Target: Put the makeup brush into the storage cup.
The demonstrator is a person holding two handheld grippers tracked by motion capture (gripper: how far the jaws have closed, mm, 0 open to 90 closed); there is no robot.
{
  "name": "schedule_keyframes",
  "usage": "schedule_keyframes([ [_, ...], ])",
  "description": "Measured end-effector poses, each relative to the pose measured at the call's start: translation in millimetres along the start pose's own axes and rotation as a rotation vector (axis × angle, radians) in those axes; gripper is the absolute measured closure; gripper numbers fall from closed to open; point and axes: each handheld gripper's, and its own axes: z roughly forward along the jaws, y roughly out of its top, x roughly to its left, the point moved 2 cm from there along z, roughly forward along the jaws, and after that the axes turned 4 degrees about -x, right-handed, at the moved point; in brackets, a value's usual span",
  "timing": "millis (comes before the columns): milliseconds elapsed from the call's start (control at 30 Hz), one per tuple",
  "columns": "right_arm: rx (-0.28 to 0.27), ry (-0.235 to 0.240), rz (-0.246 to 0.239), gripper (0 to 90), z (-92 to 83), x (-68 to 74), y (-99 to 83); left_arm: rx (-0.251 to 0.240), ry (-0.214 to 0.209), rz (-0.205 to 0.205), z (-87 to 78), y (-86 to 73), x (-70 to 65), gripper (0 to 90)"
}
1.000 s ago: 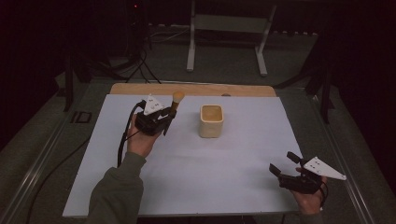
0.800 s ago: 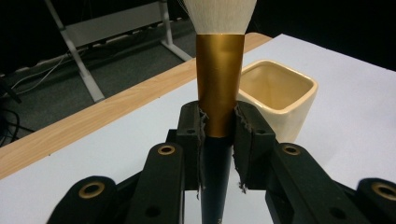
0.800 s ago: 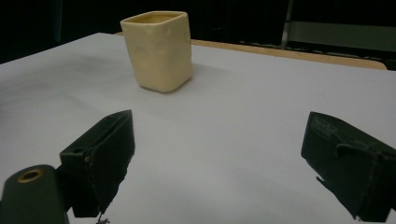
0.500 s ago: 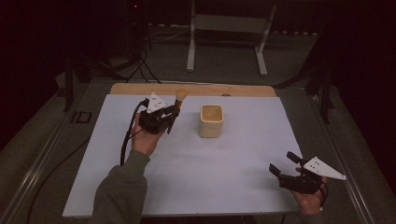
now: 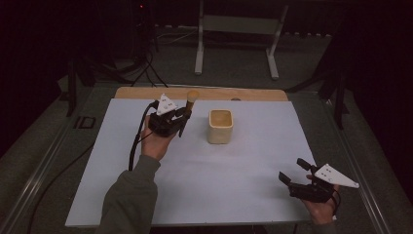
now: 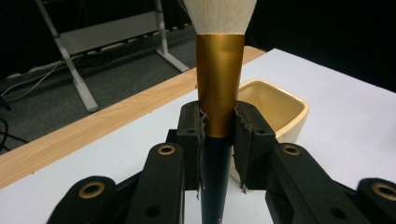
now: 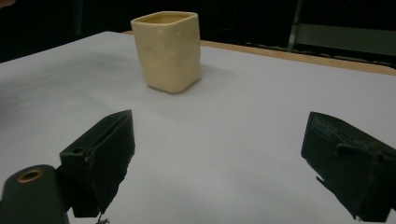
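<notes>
- Left gripper [image 6: 217,128]: jaws are clamping a makeup brush [image 6: 219,84] upright (gold ferrule, pale bristles above).
- Cream cup [image 5: 220,126]: sitting just right of it.
- Right gripper [image 7: 224,158]: jaws are gaping wide, holding nothing, cup well ahead.

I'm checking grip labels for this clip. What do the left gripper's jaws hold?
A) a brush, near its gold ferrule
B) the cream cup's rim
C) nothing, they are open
A: in the left gripper view the left gripper is clamped on the brush where gold ferrule meets dark handle.
</notes>
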Motion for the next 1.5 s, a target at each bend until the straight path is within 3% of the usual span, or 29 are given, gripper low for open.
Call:
schedule_keyframes([
  [333,-0.007,0.025,-0.007,9.6,1.1,2.3,1.4,-0.023,-0.023,0.004,6.1,9.9,-7.3,74.3],
  [1500,-0.007,0.014,0.004,9.6,-0.1,-0.1,0.7,-0.028,-0.035,0.041,28.0,30.4,-17.5,74.4],
])
